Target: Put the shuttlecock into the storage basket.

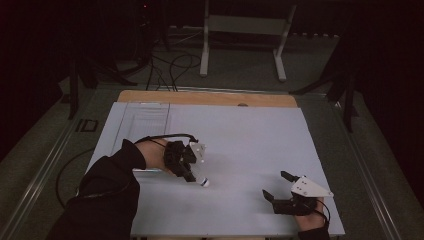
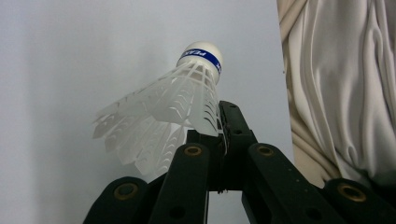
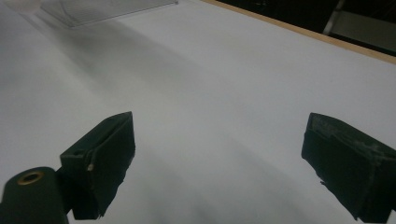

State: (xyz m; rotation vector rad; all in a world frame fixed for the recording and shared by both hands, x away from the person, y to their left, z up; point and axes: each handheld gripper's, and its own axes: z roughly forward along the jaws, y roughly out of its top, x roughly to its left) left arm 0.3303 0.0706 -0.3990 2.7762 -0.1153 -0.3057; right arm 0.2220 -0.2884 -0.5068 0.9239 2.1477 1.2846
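On the white table (image 1: 240, 135), backed at twelve o'clock by dark carpet, the left gripper (image 1: 192, 176) pinches a shuttlecock (image 2: 168, 107); the right gripper (image 1: 276, 186) stands spread.

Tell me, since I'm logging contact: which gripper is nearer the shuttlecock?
Left. The left gripper is shut on the shuttlecock skirt; the right gripper sits open, well off to its right.

shuttlecock (image 2: 173, 107): white plastic mesh | table (image 1: 250, 135): matt white, smooth

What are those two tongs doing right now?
Left tongs: shut on the shuttlecock, gripping its skirt.
Right tongs: open, holding nothing.
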